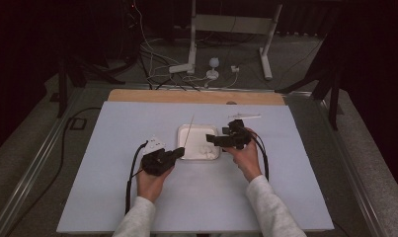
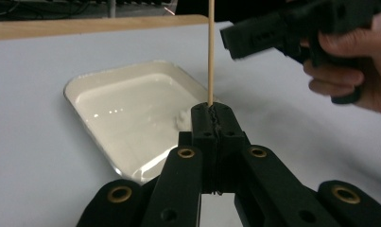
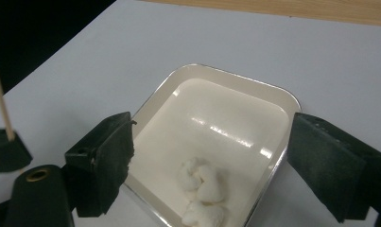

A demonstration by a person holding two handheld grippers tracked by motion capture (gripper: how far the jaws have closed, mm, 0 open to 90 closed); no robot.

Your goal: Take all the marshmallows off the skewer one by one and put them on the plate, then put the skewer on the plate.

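Note:
A white square tray sits mid-table with a few white heart-shaped marshmallows clustered in its near right corner. My left gripper is at the tray's near left edge, shut on the lower end of a thin wooden skewer that stands up over the tray. My right gripper hangs open just above the marshmallows, one jaw on each side of the tray, with nothing between them. In the high view the right gripper points left over the tray's right rim.
A white stick-like object lies on the table behind the tray. A wooden strip runs along the table's far edge. Cables and a white stand are on the floor beyond. Bare table surface lies to the left, right and front.

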